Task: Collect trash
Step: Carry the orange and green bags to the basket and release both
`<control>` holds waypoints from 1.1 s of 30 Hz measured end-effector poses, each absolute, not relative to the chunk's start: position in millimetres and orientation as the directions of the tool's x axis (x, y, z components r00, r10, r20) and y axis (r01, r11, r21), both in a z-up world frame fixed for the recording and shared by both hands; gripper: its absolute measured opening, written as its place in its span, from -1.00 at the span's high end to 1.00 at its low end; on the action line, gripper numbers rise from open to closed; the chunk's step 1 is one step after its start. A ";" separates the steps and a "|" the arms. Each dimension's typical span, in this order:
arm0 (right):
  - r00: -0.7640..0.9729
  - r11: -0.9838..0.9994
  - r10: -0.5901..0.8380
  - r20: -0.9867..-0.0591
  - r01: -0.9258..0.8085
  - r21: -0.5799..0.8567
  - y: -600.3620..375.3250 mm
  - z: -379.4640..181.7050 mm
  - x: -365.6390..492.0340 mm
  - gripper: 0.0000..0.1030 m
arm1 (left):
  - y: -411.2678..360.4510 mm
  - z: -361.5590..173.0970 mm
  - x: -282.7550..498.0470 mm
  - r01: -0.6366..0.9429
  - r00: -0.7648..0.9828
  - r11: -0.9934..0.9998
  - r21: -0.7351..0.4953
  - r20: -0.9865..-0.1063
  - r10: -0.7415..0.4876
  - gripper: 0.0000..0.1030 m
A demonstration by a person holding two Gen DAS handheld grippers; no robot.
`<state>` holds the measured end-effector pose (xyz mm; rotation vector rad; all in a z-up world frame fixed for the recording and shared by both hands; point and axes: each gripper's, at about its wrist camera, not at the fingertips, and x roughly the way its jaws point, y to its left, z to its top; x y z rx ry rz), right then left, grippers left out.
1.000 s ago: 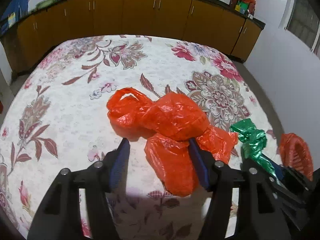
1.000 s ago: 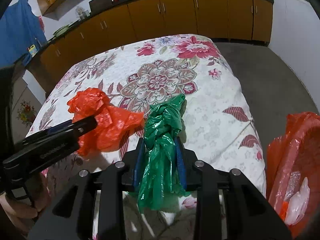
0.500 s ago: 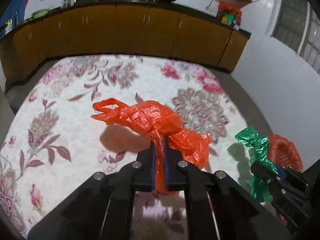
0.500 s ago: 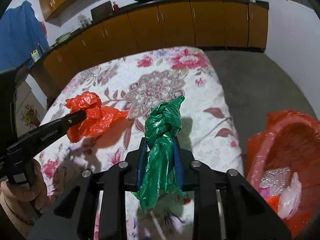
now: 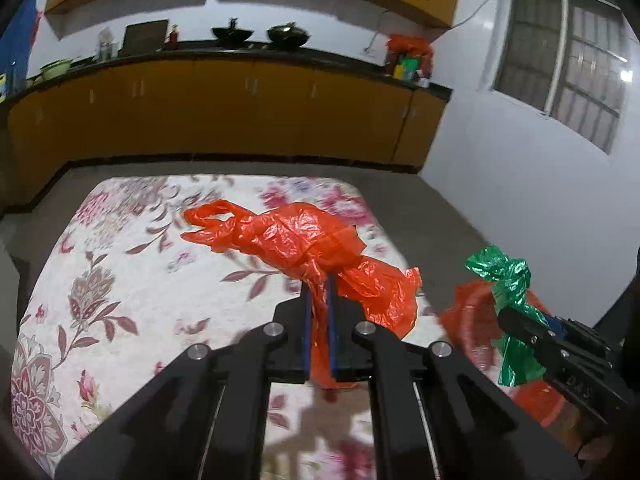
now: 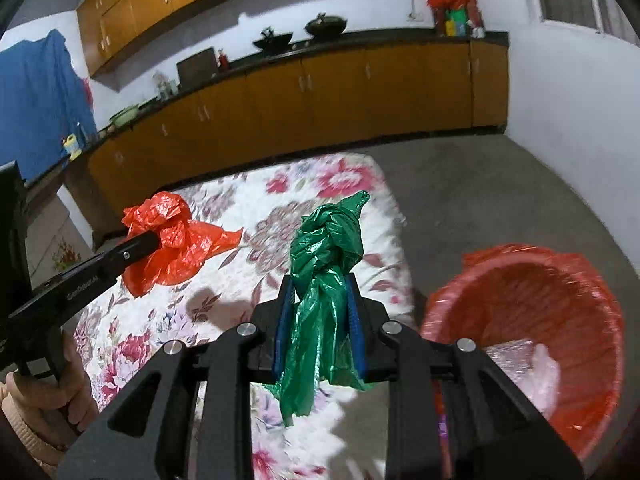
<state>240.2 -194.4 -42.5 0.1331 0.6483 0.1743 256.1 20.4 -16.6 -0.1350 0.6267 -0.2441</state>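
Observation:
My left gripper (image 5: pixel 318 280) is shut on a crumpled orange plastic bag (image 5: pixel 296 236) and holds it up above the floral table cover (image 5: pixel 120 280). The bag also shows in the right wrist view (image 6: pixel 176 240), pinched by the left gripper (image 6: pixel 150 240). My right gripper (image 6: pixel 320 280) is shut on a knotted green plastic bag (image 6: pixel 326 248) held in the air near the table's right edge. The green bag (image 5: pixel 504 276) shows in the left wrist view too. A red bin lined with an orange bag (image 6: pixel 532 320) stands on the floor to the right, with some trash inside.
The table is draped with a white floral cloth (image 6: pixel 200 320). Orange cabinets with a dark counter (image 6: pixel 320 92) run along the far wall. Grey floor (image 6: pixel 500 200) lies between the table, the bin and the white wall (image 5: pixel 500 180).
My left gripper closed on the orange bag and lifted it off the table. Both grippers rose with their bags, and the right one moved toward the red bin.

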 end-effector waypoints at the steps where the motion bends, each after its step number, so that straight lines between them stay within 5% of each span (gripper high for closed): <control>1: 0.790 0.978 0.193 -0.582 -0.111 0.174 -198.3 -39.6 237.0 0.49 | 13.9 -12.7 252.0 0.200 0.783 0.960 -0.197 -0.557 -0.278 0.85; 18: 0.869 0.973 -0.025 -0.494 0.136 0.189 -313.1 -5.1 159.1 0.50 | -105.3 18.2 200.1 0.446 0.715 0.871 -0.205 -0.504 -0.484 0.85; 33: 0.870 0.947 -0.035 -0.492 0.186 0.262 -351.8 -11.5 158.3 0.48 | -175.0 -8.5 205.5 0.533 0.624 0.820 -0.208 -0.558 -0.547 0.83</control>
